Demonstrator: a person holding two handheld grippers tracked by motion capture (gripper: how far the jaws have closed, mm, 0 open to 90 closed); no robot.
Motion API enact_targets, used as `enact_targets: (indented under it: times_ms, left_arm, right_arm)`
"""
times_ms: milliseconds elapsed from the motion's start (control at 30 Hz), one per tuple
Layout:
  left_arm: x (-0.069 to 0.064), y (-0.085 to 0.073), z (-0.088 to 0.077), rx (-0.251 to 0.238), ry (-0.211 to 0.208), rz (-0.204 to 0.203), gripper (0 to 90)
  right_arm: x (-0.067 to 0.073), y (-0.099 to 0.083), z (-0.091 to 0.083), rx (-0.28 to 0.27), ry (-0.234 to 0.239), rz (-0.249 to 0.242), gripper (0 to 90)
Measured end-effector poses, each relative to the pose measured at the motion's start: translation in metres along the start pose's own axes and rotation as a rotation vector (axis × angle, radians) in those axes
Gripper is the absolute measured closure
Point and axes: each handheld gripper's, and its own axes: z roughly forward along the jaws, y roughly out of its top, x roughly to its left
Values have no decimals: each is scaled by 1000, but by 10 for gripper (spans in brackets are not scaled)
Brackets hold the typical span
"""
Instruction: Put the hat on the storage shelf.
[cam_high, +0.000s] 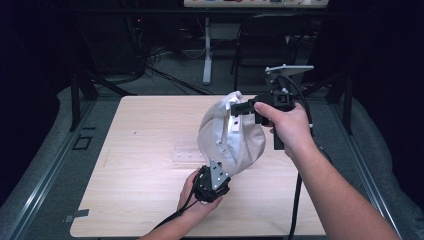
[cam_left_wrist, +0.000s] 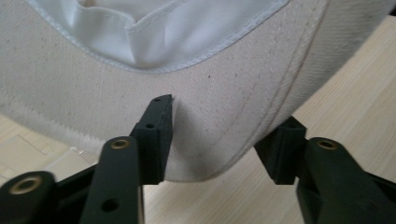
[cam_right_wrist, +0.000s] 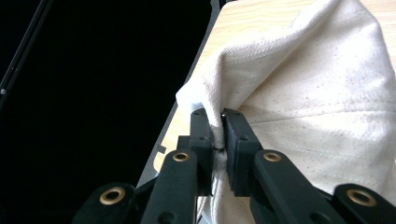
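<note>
A cream cloth cap (cam_high: 235, 142) hangs in the air over the wooden table (cam_high: 130, 175). My right gripper (cam_high: 235, 107) reaches in from the right at the cap's top and is shut on a fold of its crown fabric (cam_right_wrist: 317, 93); in the right gripper view (cam_right_wrist: 218, 119) the cloth is pinched between the two pads. My left gripper (cam_high: 222, 169) is below the cap at its brim. In the left gripper view (cam_left_wrist: 222, 140) the stiff curved brim (cam_left_wrist: 93, 88) lies between the jaws. One jaw sits in front of it and the other behind, with a wide gap between them.
A flat clear plastic piece (cam_high: 187, 152) lies on the table just left of the cap. Beyond the far edge stand a dark chair (cam_high: 270, 40) and a white desk leg (cam_high: 207, 50), with cables on the floor. Grey padding borders the table.
</note>
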Motion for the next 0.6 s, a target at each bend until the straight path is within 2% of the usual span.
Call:
enact_targets:
  times_ms: [167,267,600]
  left_arm:
    - [9,0,-3,8,-11,-9,651]
    - [18,1,-6,11,-34,-27,716]
    - [30,0,-4,-13,-68,-42,804]
  right_arm:
    - [-2,0,-2,-3,-7,0,831]
    - [-3,-1,-3,-6,-11,0,832]
    - [-3,-1,1,-1,-14,-5,832]
